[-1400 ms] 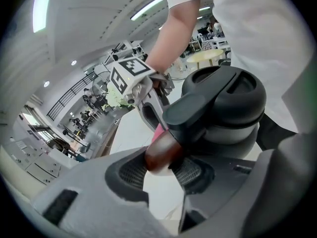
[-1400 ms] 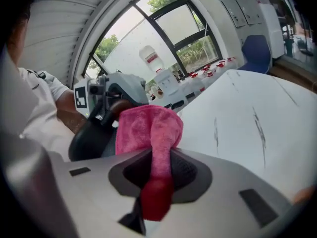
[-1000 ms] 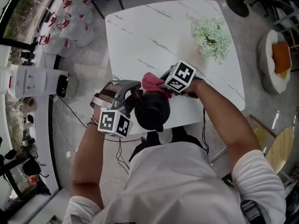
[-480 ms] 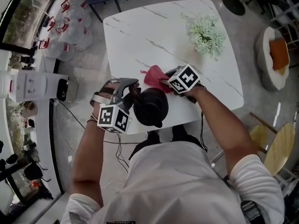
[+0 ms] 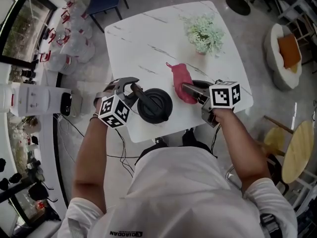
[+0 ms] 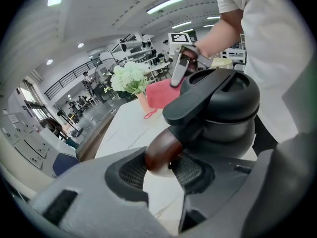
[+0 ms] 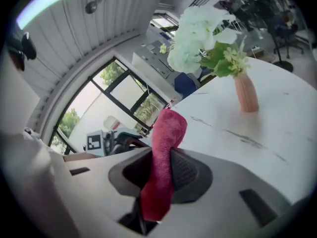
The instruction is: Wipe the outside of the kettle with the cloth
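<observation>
The right gripper (image 5: 187, 89) has swung away from the kettle (image 5: 155, 104), carrying the cloth (image 5: 180, 76) off to the kettle's right; one second ago the cloth was lying against the kettle. Its jaws are clamping the red cloth, which is sticking out past the fingertips. The left gripper (image 5: 130, 86) is clenching the kettle's brown handle (image 6: 162, 155). The kettle is standing upright near the table (image 5: 143, 38) edge closest to the person. A flower vase (image 5: 202, 32) is standing farther back.
</observation>
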Demonstrator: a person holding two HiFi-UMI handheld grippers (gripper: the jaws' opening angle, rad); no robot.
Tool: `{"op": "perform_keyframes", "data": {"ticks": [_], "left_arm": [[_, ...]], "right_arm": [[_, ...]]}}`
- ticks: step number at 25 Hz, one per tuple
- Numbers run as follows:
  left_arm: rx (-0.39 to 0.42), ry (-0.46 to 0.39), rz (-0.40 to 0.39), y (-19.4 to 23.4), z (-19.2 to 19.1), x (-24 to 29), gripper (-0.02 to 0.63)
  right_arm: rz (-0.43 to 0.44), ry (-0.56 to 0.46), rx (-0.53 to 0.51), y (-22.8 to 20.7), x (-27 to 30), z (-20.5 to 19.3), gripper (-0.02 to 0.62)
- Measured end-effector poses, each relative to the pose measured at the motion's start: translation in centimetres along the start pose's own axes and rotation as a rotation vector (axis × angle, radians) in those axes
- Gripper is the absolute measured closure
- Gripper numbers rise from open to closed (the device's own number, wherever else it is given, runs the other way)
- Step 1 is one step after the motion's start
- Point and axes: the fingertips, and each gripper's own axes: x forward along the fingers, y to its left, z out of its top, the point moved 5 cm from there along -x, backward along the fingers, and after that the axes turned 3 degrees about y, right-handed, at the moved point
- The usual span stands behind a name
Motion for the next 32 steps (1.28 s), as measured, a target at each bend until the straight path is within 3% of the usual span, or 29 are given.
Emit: {"op": "perform_keyframes", "data": {"ticks": [3, 7, 9, 16, 19, 26, 32], "left_arm": [[-0.024, -0.012, 0.001, 0.0, 0.0, 0.1, 0.46], [-0.072, -0.021, 0.011, 0.1, -0.2, -0.1, 0.446], [-0.117, -0.037, 0.017, 0.4, -0.4, -0.6, 0.425], [-0.211, -0.069, 0.035, 0.0, -0.4, -1.3, 0.453], [-0.267, -0.083, 0.041, 0.1, -0.6, -1.3, 0.454], [-0.311, -0.088, 0.077, 0.0, -0.2, -1.5, 0.459], [-0.345, -0.078, 0.106, 0.3, 0.1, -1.7, 0.463]], "right_arm": [[0.153, -0.087, 0.114, 2.7, -1.3, -0.8, 0.497], [0.486, -0.221, 0.311, 6.5, -2.0, -2.2, 0.497], [0.545, -0.243, 0.376, 6.5, -1.4, -3.7, 0.497], [0.282, -0.207, 0.375, 2.0, 1.9, -8.2, 0.499], [0.208, -0.195, 0.388, 0.7, 2.8, -9.2, 0.499], [0.033, -0.131, 0.309, -1.9, 4.6, -10.4, 0.502], [-0.166, -0.034, 0.194, -3.6, 5.9, -11.7, 0.503]]}}
